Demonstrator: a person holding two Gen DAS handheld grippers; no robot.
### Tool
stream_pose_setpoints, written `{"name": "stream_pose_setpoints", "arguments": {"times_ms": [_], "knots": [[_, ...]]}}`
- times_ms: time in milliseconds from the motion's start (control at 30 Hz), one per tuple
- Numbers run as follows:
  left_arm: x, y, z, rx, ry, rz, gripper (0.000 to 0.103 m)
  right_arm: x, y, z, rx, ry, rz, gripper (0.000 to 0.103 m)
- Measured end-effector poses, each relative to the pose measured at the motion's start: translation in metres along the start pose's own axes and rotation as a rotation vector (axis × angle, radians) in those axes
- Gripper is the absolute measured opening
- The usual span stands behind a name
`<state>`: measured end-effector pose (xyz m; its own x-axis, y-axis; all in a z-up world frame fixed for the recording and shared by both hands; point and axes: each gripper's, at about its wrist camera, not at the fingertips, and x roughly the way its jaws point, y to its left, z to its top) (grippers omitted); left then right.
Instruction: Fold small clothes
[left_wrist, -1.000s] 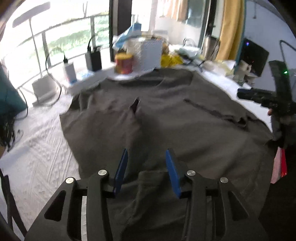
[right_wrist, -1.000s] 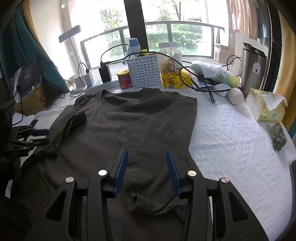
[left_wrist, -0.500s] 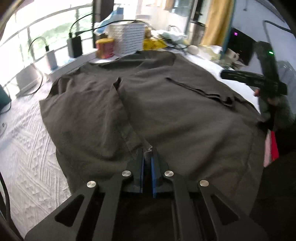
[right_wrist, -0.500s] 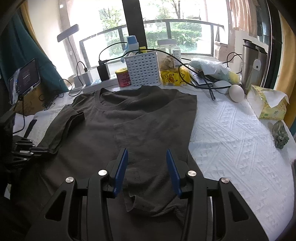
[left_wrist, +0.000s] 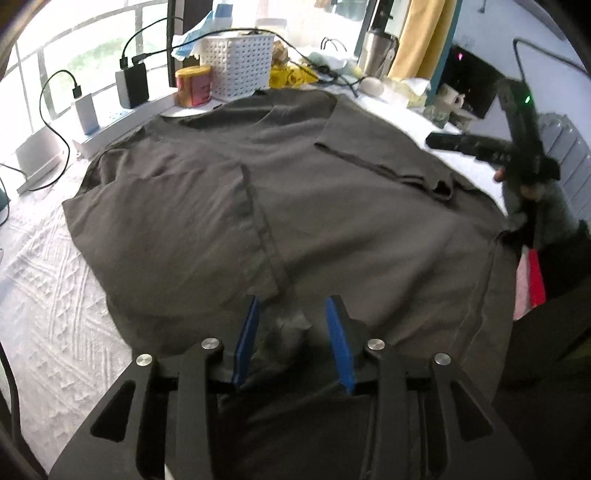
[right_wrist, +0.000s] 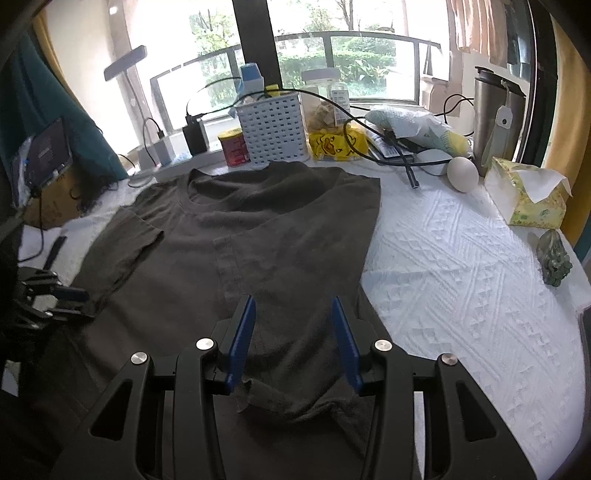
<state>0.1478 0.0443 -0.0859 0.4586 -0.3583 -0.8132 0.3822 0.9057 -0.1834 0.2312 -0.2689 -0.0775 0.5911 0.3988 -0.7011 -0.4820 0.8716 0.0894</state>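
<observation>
A dark olive T-shirt (left_wrist: 332, 206) lies flat on the white quilted table cover, collar toward the window. Its two sides are folded in over the body. My left gripper (left_wrist: 293, 306) hovers at the shirt's near left part. Its jaws are opening, and a small raised pucker of fabric (left_wrist: 291, 325) sits between the blue pads without being pressed. In the right wrist view the T-shirt (right_wrist: 280, 236) fills the middle, and my right gripper (right_wrist: 293, 306) stands open above the folded-in right flap, gripping nothing. The left gripper (right_wrist: 70, 295) shows at that view's left edge.
Along the window stand a white perforated basket (right_wrist: 273, 133), a red can (right_wrist: 232, 146), chargers with cables (left_wrist: 131, 83) and a steel tumbler (right_wrist: 495, 110). An egg (right_wrist: 461, 173), a tissue box (right_wrist: 528, 199) and a green figurine (right_wrist: 554, 258) sit on the white cover (right_wrist: 461, 277) to the right.
The left gripper pinched shut on a fold of the shirt half a second ago and has now opened, leaving a small pucker of cloth. The right gripper has stayed still and open.
</observation>
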Motion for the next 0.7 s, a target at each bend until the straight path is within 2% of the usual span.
{"name": "stream_pose_setpoints", "arguments": {"times_ms": [133,200,267,367,433,533,700], "knots": [[0.001,0.000,0.000,-0.024,0.002,-0.037,0.040,0.015,-0.004,-0.004,-0.013,0.066,-0.043,0.047],[0.003,0.001,-0.003,-0.033,0.015,-0.047,0.040,0.024,-0.006,-0.008,-0.017,0.108,-0.060,0.065],[0.002,0.004,-0.004,-0.050,0.009,-0.050,0.040,0.029,-0.006,-0.010,-0.024,0.130,-0.057,0.066],[-0.012,0.025,0.003,-0.118,-0.050,-0.039,0.040,0.026,-0.008,-0.006,-0.024,0.110,-0.051,0.066],[-0.021,0.045,0.009,-0.166,-0.091,0.015,0.041,0.024,-0.011,-0.002,-0.023,0.091,-0.061,0.066],[-0.025,0.082,0.020,-0.240,-0.120,0.141,0.041,0.025,-0.021,0.007,-0.010,0.065,-0.076,0.066],[-0.021,0.138,0.031,-0.382,-0.166,0.231,0.042,0.035,-0.040,0.023,0.016,0.037,-0.102,0.066]]}}
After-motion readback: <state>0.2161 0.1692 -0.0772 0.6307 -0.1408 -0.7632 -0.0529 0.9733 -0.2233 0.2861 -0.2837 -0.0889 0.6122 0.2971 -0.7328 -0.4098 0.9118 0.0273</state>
